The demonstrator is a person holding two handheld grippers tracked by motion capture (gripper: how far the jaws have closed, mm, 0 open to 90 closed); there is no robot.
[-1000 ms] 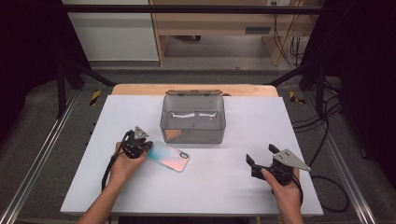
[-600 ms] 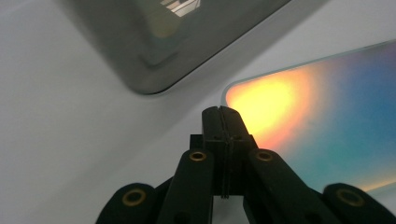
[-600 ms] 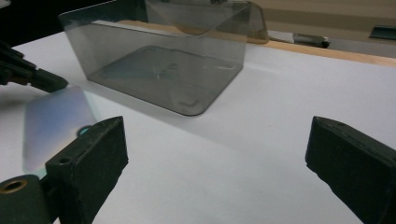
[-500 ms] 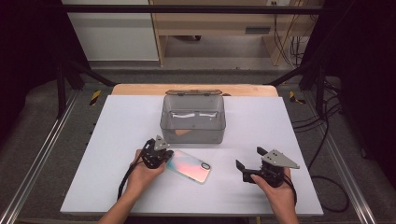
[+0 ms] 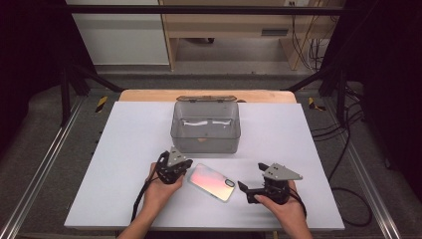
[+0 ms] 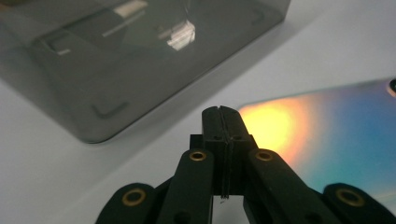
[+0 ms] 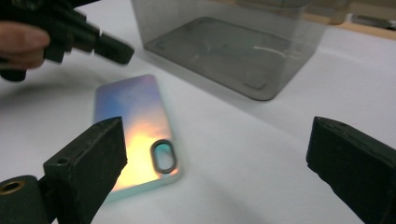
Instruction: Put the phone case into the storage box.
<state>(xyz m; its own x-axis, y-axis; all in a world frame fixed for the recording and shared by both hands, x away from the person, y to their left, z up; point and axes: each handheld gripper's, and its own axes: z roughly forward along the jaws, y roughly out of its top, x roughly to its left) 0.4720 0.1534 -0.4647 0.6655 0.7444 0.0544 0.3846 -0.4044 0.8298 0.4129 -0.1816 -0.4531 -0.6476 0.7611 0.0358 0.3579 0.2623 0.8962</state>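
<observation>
A white table [image 5: 124, 149] is seen from above, with a smoky clear plastic box [image 5: 205, 127] near its far middle. Just in front of the box, an iridescent phone case [image 5: 211, 181] is laid flat between two grippers. The clenched left gripper [image 5: 185, 168] is placed at its left end; the right gripper [image 5: 242, 187], jaws spread wide and empty, is held just beside its camera-cutout end.

Phone case [image 5: 212, 181] iridescent: pink, orange, blue. Box [image 5: 205, 127] smoky grey, see-through. Table [image 5: 124, 144] white. Tools black.
</observation>
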